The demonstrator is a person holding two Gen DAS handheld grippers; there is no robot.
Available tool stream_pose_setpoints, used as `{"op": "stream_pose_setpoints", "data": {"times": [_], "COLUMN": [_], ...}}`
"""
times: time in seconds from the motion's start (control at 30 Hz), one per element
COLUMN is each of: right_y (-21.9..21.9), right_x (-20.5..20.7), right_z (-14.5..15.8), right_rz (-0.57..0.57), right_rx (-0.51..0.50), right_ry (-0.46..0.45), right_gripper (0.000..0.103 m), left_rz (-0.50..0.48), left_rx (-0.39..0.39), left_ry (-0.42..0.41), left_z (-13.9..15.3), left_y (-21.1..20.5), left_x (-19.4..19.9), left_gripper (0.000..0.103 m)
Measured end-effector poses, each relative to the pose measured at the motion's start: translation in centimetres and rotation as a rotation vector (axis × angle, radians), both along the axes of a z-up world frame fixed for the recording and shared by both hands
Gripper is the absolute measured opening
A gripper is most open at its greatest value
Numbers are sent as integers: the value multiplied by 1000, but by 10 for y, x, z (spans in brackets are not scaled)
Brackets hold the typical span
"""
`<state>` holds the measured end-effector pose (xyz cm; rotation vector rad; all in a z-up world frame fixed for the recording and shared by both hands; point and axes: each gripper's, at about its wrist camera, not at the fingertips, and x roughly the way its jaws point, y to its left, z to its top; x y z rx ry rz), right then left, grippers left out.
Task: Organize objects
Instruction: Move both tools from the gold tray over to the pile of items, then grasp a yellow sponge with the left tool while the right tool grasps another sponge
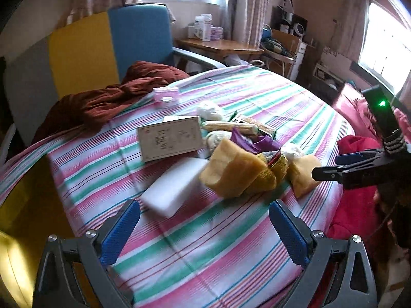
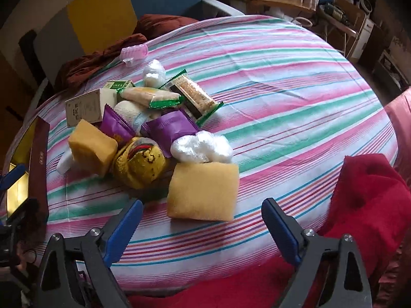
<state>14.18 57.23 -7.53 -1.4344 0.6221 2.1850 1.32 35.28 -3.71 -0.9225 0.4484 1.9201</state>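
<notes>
A pile of small objects lies on the striped cloth [image 2: 295, 82]. Nearest my right gripper [image 2: 203, 218] is a yellow sponge [image 2: 203, 190]; the gripper is open and empty just short of it. A second yellow sponge [image 2: 92, 148], a yellow mesh bag [image 2: 140, 164], purple packets [image 2: 169, 128], green snack packs [image 2: 192, 95], white bags [image 2: 203, 146] and a beige box [image 2: 84, 107] lie behind. My left gripper [image 1: 205, 225] is open and empty, just in front of a white foam block [image 1: 174, 190] and the sponge [image 1: 231, 172].
A dark red box [image 2: 38, 164] lies at the cloth's left edge. A red cloth [image 2: 367, 200] lies at the right. A brown blanket [image 1: 102, 102], a pink item [image 1: 165, 96] and a blue chair [image 1: 141, 33] are at the far side.
</notes>
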Motion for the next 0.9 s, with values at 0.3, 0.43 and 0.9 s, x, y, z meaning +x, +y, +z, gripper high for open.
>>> {"op": "stream_pose_setpoints", "data": {"times": [0.3,0.43,0.9], "right_y": [2,4,7], "right_x": [-2,-4,-15], "right_z": [-5,-8,-18], "right_rz": [-20,-28,-37], "right_rx": [-29,-38,-53], "right_ry": [-1,-18,-69], "right_gripper": [91,90,86], "left_rz": [-80,-89,-119], "left_rx": [-63,-82,28], "left_ry": [68,95,-42], "left_z": [-25,-33,-32], "left_y": [57,75,39], "left_x": [4,3,-2], "left_gripper": [99,99,61]}}
